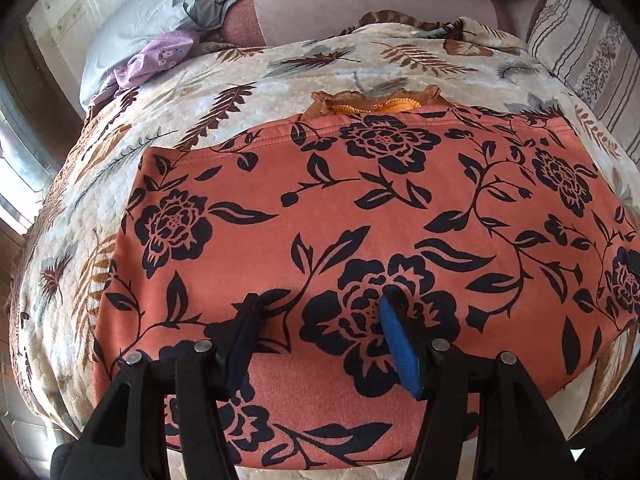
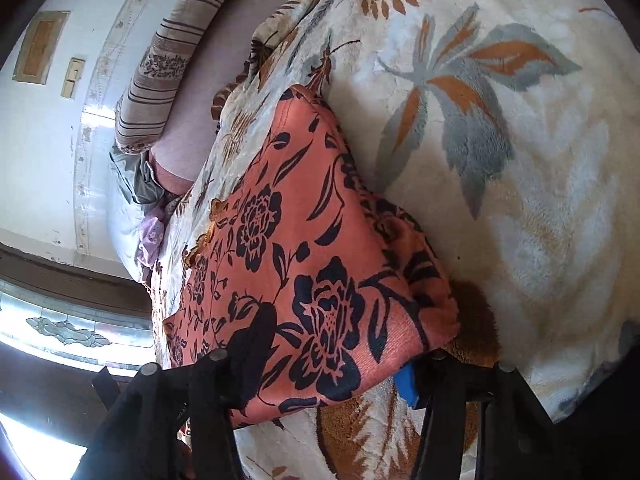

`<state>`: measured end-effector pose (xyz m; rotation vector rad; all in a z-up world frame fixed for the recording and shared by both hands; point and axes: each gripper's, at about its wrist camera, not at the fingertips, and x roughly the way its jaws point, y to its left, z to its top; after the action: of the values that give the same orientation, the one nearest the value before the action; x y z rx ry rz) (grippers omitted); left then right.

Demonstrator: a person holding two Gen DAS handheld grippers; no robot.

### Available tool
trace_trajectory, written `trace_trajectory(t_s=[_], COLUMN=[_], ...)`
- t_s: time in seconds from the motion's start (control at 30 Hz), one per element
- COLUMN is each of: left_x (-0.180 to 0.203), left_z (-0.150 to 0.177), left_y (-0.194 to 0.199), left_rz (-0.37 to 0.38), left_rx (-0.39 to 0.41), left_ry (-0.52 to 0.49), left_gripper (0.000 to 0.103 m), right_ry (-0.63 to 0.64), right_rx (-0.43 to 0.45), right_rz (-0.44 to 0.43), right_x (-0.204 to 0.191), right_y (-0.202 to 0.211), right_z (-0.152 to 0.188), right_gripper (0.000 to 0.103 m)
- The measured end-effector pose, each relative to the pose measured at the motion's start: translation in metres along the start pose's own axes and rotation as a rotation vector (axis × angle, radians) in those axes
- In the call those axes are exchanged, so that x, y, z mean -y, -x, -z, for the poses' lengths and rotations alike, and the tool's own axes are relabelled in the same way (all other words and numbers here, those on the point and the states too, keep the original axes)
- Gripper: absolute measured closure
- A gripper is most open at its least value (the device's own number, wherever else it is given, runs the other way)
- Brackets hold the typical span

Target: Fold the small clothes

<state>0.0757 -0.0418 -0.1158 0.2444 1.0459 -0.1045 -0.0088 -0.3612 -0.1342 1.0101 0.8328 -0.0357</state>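
An orange garment with a black flower print (image 1: pixel 360 216) lies flat on a cream leaf-print blanket (image 1: pixel 280 76). An orange frilled edge (image 1: pixel 376 102) peeks out at its far side. My left gripper (image 1: pixel 320 312) is open just above the garment's near middle, blue pads apart. In the right wrist view the same garment (image 2: pixel 304 264) runs away to the left. My right gripper (image 2: pixel 340 356) is open around the garment's near corner, one finger above the cloth and the blue-padded finger (image 2: pixel 408 384) below it. Whether the fingers press the cloth I cannot tell.
A purple cloth (image 1: pixel 160 58) and a grey-blue pillow (image 1: pixel 152 24) lie at the far left of the bed. Striped bedding (image 1: pixel 584 56) is piled at the far right. The blanket (image 2: pixel 500 160) spreads wide to the garment's right. A wall and window (image 2: pixel 60 320) stand at left.
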Motion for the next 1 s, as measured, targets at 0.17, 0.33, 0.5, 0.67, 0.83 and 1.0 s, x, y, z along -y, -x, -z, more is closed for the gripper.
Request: trace_trajectory(t_s=[0.17, 0.33, 0.5, 0.67, 0.83, 1.0], left_x=[-0.004, 0.002, 0.003, 0.013, 0.012, 0.010], left_z=[-0.003, 0.005, 0.001, 0.005, 0.007, 0.008], left_y=[0.018, 0.003, 0.019, 0.001, 0.002, 0.002], left_rz=[0.039, 0.030, 0.045, 0.037, 0.043, 0.050], left_rx=[0.027, 0.015, 0.046, 0.034, 0.050, 0.063], left_ry=[0.020, 0.022, 0.025, -0.009, -0.011, -0.017], left_gripper=[0.043, 0.040, 0.041, 0.038, 0.037, 0.036], right_ry=[0.080, -0.011, -0.087, 0.038, 0.244, 0.049], right_rx=[0.036, 0.007, 0.024, 0.001, 0.055, -0.029], right_rz=[0.035, 0.014, -0.094, -0.012, 0.210, 0.107], right_x=[-0.014, 0.000, 0.007, -0.017, -0.040, 0.013], right_y=[0.010, 0.003, 0.008, -0.001, 0.016, 0.025], right_z=[-0.001, -0.001, -0.003, -0.010, -0.002, -0.008], right_gripper=[0.082, 0.067, 0.025, 0.091, 0.093, 0.058])
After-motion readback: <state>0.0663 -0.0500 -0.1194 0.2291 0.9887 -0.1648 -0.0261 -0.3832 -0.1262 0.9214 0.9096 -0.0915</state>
